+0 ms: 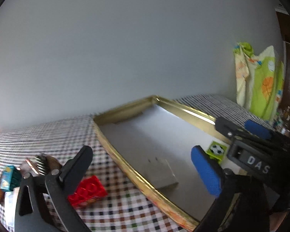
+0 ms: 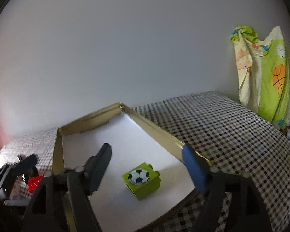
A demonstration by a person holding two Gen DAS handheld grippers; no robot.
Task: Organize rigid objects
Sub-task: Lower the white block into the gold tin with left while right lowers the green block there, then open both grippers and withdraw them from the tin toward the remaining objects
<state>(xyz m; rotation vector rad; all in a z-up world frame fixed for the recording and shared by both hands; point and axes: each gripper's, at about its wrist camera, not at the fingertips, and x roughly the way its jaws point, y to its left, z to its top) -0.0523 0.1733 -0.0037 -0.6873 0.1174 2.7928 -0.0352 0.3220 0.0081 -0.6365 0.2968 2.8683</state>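
A gold-rimmed tray (image 1: pixel 114 150) with a white floor lies on the checked tablecloth; it also shows in the right wrist view (image 2: pixel 156 133). A green block with a football picture (image 2: pixel 142 181) lies inside it, also seen in the left wrist view (image 1: pixel 217 150). My right gripper (image 2: pixel 147 166) is open and empty, hovering just above the green block. A red brick (image 1: pixel 88 190) lies on the cloth left of the tray, also seen in the right wrist view (image 2: pixel 34 182). My left gripper (image 1: pixel 143 168) is open and empty, straddling the tray's left rim beside the red brick.
A teal block (image 1: pixel 9 177) and a small brush-like object (image 1: pixel 41 163) lie at the far left on the cloth. A green and yellow cloth (image 2: pixel 268 77) hangs at the right by the wall. The checked table (image 2: pixel 232 131) stretches right of the tray.
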